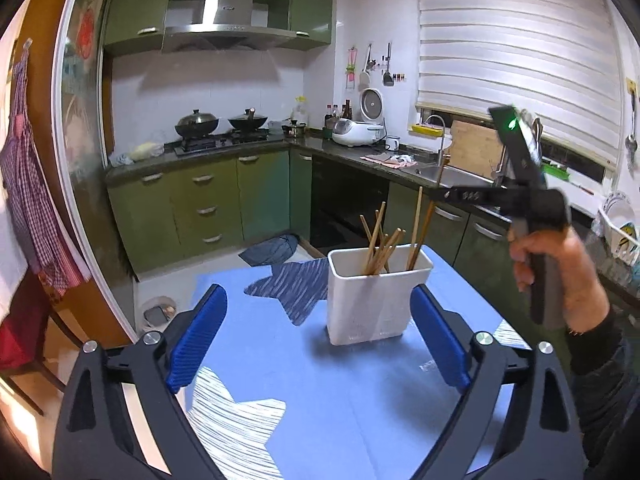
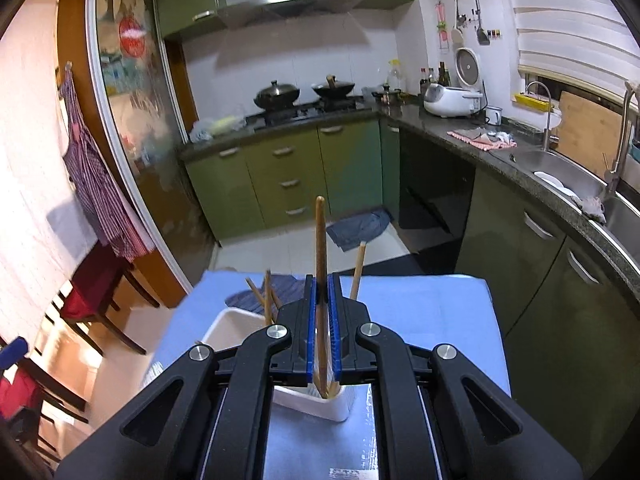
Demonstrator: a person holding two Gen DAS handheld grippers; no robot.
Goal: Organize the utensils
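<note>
A white rectangular holder (image 1: 372, 300) stands on the blue table (image 1: 320, 400) with several wooden chopsticks (image 1: 380, 246) leaning in it. My left gripper (image 1: 316, 336) is open and empty, its blue pads to either side of the holder, a little short of it. My right gripper (image 2: 322, 304) is shut on a brown wooden chopstick (image 2: 320, 240), held upright with its lower end inside the holder (image 2: 312, 400). In the left wrist view the right gripper (image 1: 440, 194) hovers above the holder's right end, held by a hand (image 1: 560, 272).
A blue striped star-shaped mat (image 1: 296, 288) lies behind the holder and a white striped one (image 1: 232, 412) lies near my left gripper. Green kitchen cabinets (image 1: 208, 208), a stove with woks (image 1: 220, 124) and a sink (image 2: 568, 176) are beyond the table. Chairs (image 2: 100, 292) stand at the left.
</note>
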